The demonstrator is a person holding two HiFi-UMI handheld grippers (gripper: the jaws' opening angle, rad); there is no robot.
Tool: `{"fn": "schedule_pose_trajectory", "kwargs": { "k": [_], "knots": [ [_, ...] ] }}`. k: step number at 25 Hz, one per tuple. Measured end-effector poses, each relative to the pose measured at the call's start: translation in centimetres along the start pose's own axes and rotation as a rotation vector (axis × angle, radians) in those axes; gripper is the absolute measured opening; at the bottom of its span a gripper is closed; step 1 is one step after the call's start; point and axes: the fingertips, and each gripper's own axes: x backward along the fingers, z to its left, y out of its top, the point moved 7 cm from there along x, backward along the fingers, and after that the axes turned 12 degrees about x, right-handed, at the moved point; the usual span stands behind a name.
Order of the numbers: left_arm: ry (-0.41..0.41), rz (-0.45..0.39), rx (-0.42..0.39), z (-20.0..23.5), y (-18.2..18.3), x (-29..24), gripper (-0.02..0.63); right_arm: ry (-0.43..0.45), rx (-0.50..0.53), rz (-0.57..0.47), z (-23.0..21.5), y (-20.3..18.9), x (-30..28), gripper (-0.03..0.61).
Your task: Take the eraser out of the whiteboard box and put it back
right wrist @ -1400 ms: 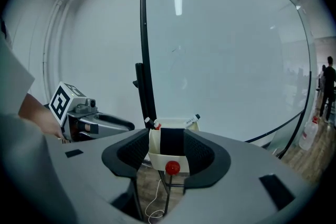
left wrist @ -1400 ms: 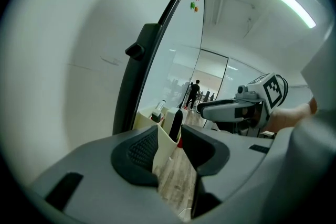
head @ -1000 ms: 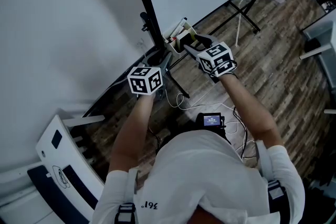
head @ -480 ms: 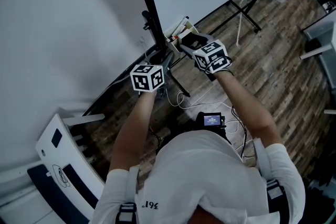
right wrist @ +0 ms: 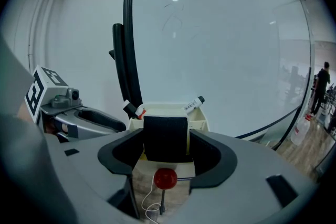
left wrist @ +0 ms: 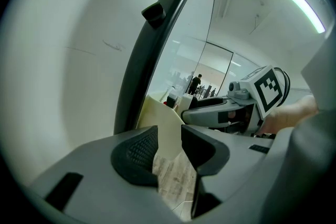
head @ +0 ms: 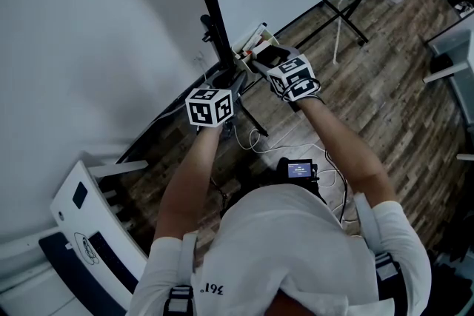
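**The eraser stands in the box at the whiteboard, with the right gripper spread around it.**

From beside the person, the cream box [right wrist: 198, 124] hangs at the foot of the whiteboard [right wrist: 220, 50], dead ahead at 12 o'clock. The black eraser [right wrist: 165, 128] stands upright in its front compartment. The right gripper [right wrist: 166, 134] comes in from the box's 5 o'clock. Its jaws have just been opening and now stand wide on either side of the eraser, not pressing it. A marker [right wrist: 193, 105] pokes from the box at the eraser's 1 o'clock, and a red knob [right wrist: 166, 178] shows at its 6 o'clock. The left gripper [left wrist: 169, 134] reaches in from 7 o'clock beside the black post [left wrist: 137, 76]. Its jaws are nearly together, pinching the box's near wall.
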Motion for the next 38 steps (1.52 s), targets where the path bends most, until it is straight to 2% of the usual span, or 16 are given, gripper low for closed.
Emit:
{"fn": "schedule_pose_trajectory", "kwargs": {
  "k": [22, 38],
  "knots": [
    [-0.009, -0.004, -0.006, -0.3, 0.6, 0.0, 0.127, -0.03, -0.004, 0.005, 0.2, -0.5, -0.6, 0.268],
    [-0.021, -0.031, -0.019, -1.3, 1.0, 1.2, 0.127, -0.075, 0.019, -0.083, 0.4, 1.4, 2.0, 0.268]
  ]
}}
